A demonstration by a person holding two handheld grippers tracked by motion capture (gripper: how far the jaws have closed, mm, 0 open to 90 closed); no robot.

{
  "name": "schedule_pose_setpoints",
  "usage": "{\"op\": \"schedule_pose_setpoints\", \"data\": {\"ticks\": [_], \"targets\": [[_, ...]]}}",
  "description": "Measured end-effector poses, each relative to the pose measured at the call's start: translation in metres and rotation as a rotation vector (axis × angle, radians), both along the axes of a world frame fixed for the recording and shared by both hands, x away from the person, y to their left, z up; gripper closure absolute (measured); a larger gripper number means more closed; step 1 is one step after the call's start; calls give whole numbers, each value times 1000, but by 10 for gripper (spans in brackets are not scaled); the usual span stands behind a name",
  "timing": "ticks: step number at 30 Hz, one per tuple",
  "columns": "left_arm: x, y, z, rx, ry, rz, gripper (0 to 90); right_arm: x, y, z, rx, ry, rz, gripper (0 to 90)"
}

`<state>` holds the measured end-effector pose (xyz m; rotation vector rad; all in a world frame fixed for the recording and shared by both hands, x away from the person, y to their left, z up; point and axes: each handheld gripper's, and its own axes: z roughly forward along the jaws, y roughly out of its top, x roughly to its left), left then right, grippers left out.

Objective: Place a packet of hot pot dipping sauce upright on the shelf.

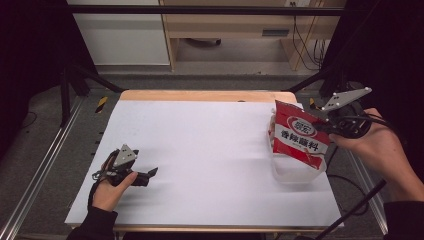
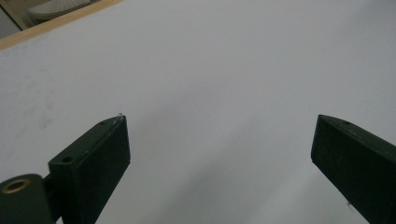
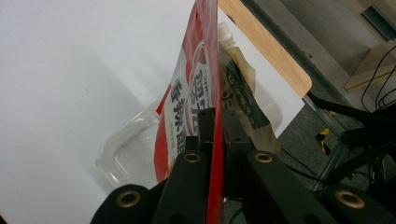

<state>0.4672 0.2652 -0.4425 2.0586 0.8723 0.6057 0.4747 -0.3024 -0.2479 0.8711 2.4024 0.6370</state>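
A red and white sauce packet (image 1: 299,137) with printed characters hangs upright over a clear plastic container (image 1: 295,172) at the table's right side. My right gripper (image 1: 327,125) is shut on the packet's edge; in the right gripper view the packet (image 3: 189,116) is pinched between the black jaws of my right gripper (image 3: 215,116), above the container (image 3: 126,154). A brown packet (image 3: 245,100) stands behind it in the container. My left gripper (image 1: 150,173) rests low over the white sheet at the left front, open, with nothing between the fingers of my left gripper (image 2: 219,140).
A white sheet (image 1: 200,150) covers the wooden table (image 1: 200,95). Metal rails (image 1: 45,165) run along both sides. Cables (image 1: 357,185) trail off the right edge. Shelving stands beyond the far edge.
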Motion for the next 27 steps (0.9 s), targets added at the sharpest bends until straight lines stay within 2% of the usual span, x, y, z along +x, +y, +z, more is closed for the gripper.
{"op": "schedule_pose_setpoints", "data": {"ticks": [27], "targets": [[0, 0, 0, 0, -2, -4, 46, -1, -9, -37, 69, 24, -42, 895]]}}
